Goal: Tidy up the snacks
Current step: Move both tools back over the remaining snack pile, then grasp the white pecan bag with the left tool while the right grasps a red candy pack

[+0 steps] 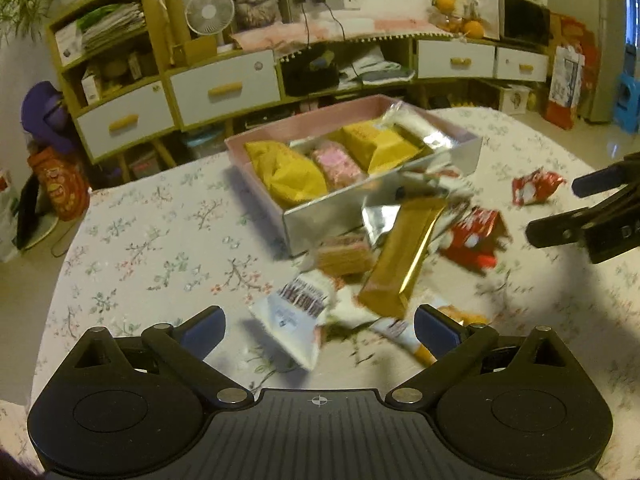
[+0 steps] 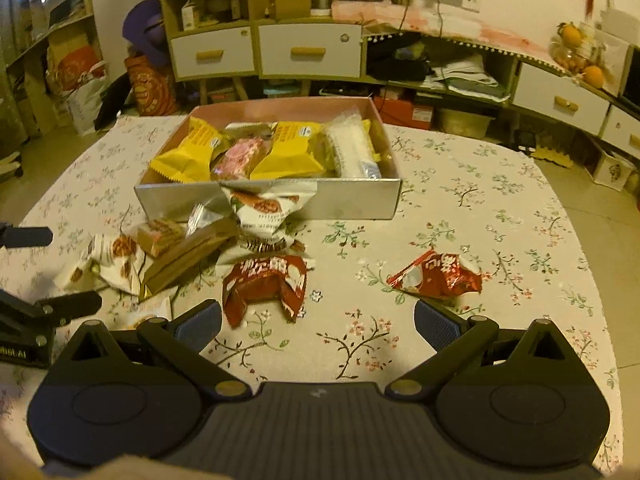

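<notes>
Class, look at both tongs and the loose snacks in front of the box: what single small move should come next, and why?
Probably lower the open left tongs onto the gold bar and close on it. It lies nearest, on top of the pile on the table, outside the box, which already holds yellow packets. The right tongs are also open and empty, nearer the red packet.

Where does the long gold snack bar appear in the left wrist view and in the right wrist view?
Left wrist view: the gold snack bar lies at centre, standing steeply in the picture, just in front of the box.
Right wrist view: the gold snack bar lies left of centre, slanting, in the pile before the box.
Shared landmark: the silver-walled box of snacks.
</notes>
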Available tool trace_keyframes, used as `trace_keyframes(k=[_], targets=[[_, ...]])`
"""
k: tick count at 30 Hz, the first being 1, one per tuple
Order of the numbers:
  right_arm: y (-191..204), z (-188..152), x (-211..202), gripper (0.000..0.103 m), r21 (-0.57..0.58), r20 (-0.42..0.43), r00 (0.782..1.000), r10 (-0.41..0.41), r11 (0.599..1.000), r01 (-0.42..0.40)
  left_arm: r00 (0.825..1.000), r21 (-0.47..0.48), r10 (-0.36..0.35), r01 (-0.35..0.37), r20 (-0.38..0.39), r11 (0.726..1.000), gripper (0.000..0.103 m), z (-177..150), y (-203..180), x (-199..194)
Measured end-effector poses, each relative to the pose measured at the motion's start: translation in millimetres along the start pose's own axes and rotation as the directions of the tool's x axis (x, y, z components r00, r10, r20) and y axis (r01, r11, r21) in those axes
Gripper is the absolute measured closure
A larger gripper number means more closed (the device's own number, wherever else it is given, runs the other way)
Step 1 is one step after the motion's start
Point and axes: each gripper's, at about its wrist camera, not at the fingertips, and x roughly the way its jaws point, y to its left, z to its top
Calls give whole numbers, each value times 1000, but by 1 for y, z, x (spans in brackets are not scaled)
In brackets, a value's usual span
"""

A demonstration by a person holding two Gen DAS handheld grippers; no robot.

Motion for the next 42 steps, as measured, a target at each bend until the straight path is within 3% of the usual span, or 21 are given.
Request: trace_keyframes(k=[14,20,33,42], targets=[[14,-2,26,0,-98,-4,998,61,993,-61,999,48,-50,51,-14,998,3,-9,14,35],[12,1,38,0,-77,-24,998,52,996,-53,998,43,-60,60,-16,997,4,-6,14,42],[19,5,47,1,-56,-58,997,49,997,-52,995,-17,-93,93,-21,996,22,2,18,37],[20,8,50,4,-60,-59,998,29,998,-33,994,-15,-100,100,-50,995,23,4,21,35]])
